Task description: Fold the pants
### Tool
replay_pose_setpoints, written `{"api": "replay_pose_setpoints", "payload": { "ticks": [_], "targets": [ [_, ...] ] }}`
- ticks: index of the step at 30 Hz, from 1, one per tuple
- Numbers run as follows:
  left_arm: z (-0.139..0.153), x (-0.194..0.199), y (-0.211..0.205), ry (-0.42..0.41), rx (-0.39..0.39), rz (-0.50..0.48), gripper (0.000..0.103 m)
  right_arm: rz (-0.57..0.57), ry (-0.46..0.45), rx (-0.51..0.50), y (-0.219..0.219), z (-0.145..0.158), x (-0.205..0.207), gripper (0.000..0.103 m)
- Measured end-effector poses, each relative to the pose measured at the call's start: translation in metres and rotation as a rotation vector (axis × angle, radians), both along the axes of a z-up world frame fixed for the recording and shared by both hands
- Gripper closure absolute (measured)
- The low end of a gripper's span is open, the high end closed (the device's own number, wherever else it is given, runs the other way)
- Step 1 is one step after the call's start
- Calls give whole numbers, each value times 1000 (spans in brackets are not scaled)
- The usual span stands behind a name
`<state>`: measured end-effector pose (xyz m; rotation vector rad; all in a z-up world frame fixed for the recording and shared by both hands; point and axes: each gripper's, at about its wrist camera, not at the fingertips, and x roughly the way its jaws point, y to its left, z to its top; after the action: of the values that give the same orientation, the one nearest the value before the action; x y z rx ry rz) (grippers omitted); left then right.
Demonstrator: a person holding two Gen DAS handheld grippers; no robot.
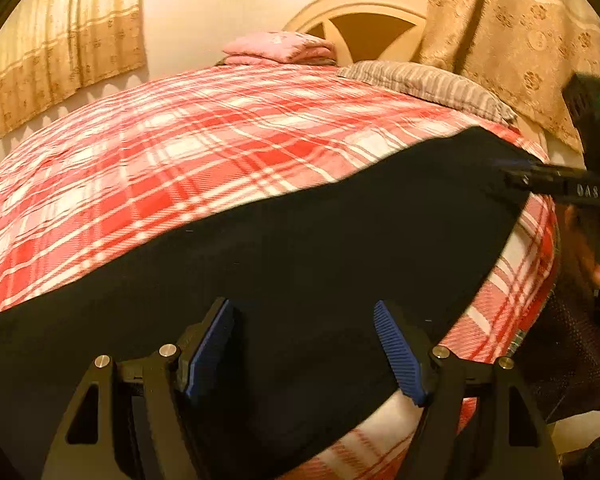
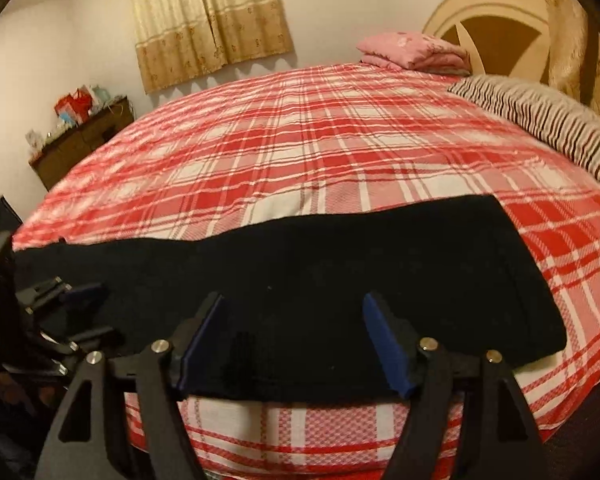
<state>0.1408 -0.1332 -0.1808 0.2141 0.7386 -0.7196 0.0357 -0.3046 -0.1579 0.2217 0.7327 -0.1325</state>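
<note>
Black pants [image 1: 300, 248] lie flat along the near edge of a bed with a red and white plaid cover [image 1: 180, 152]. My left gripper [image 1: 304, 344] is open over the pants, its blue pads apart. The right gripper [image 1: 516, 172] shows at the far right, at the end of the pants. In the right wrist view the pants [image 2: 340, 264] stretch left to right; my right gripper [image 2: 292, 344] is open above their near edge. The left gripper [image 2: 84, 312] shows at the left, open beside the pants.
A folded pink blanket [image 2: 412, 54] and a striped pillow [image 2: 548, 128] lie at the head of the bed by a round headboard [image 2: 496, 32]. A brown dresser [image 2: 80, 140] with small items stands at the left wall. Curtains [image 2: 208, 20] hang behind.
</note>
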Motion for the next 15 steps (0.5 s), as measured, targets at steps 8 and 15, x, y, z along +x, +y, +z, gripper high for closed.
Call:
{"api": "replay_pose_setpoints", "payload": {
  "ticks": [8,15],
  "targets": [
    [-9,12,18,3,12,67,27,20,3,-84,10,-4,0,24],
    [-3,18,32,-40,8,151,27,-170,-207,141,-61,30,-49,25]
  ]
}}
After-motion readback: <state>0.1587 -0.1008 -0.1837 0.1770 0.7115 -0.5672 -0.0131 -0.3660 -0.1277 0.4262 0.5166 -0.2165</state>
